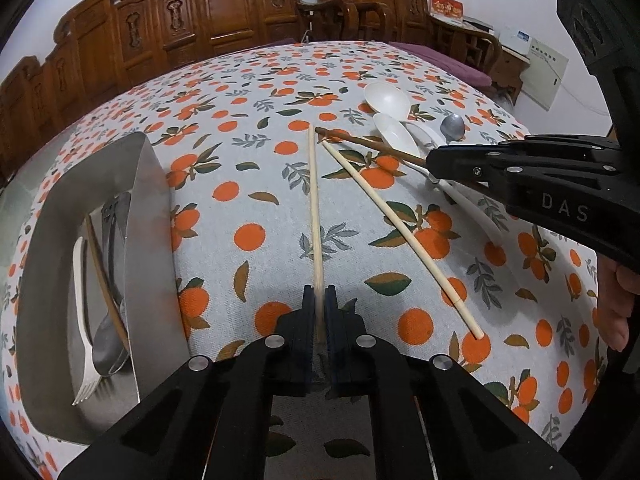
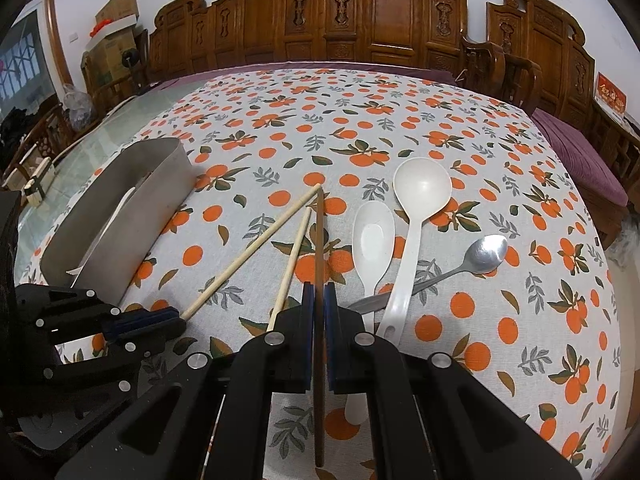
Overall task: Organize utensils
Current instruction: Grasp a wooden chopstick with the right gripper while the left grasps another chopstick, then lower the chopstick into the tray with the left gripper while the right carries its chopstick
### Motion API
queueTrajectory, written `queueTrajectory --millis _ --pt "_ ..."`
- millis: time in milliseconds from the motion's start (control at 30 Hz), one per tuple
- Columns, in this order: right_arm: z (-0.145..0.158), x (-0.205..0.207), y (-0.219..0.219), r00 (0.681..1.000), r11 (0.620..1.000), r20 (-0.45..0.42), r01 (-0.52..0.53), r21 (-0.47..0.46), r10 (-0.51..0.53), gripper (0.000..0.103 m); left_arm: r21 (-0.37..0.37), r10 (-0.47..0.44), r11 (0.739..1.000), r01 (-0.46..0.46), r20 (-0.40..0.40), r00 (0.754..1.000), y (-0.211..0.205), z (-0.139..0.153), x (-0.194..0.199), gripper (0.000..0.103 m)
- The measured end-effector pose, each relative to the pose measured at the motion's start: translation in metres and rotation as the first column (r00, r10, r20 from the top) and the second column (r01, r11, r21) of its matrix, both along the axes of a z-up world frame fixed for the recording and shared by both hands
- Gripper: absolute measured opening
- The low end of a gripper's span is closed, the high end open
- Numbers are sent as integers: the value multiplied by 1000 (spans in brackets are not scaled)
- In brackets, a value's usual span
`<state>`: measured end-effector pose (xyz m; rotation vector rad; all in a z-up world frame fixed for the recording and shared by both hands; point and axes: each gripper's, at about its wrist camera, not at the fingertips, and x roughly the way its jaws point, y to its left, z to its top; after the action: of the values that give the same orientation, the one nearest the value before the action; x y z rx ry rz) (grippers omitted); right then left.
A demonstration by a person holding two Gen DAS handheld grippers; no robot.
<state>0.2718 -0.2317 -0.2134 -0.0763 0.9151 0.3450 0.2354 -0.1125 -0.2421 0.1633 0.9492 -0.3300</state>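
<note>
Holding a pale chopstick [image 1: 315,200], the left hand-held gripper [image 1: 319,304] has its two fingers squeezed tight on the stick's near end. The stick points away across the worktop [image 1: 248,152], w/ its far tip near the tip of a dark brown chopstick [image 2: 319,248].

The right hand-held gripper [image 2: 319,300] is pinched shut on that brown stick. Its near end pokes out behind the fingers, and the rest runs fwd over the orange-print cloth.

A 2nd pale chopstick [image 1: 400,232] lies loose on the cloth, btwn the two held sticks.

On the right side sit three spoons close together: a big white ladle [image 2: 416,216], a smaller white spoon [image 2: 372,240] just left of it, and a metal spoon [image 2: 476,258] whose handle goes under the ladle's handle.

On the left sits a metal tray [image 1: 148,216] w/ tall walls. Inside it lie a white fork [image 1: 82,320], a grey metal spoon [image 1: 106,340] and a brown stick-like thing. Can't tell what the last one is for sure.

Carved wood chairs [image 2: 360,12] stand behind the worktop.
</note>
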Motion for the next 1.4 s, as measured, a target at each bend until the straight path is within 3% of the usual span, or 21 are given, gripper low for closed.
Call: queueTrajectory --millis 200,633,1000,1400 --pt "-9 2 3 999 1000 -39 -17 7 17 6 -18 14 1000 -13 10 1000 6 7 -2 4" --pt "6 -4 2 1000 1000 25 6 13 -6 6 -97 45 995 -34 113 993 24 50 -16 4" --pt "22 -15 12 997 999 79 -22 33 20 6 -108 107 990 -91 158 982 63 84 -32 4" --pt "32 -30 36 990 996 110 -88 21 85 6 -106 221 972 -210 108 969 122 86 -40 4"
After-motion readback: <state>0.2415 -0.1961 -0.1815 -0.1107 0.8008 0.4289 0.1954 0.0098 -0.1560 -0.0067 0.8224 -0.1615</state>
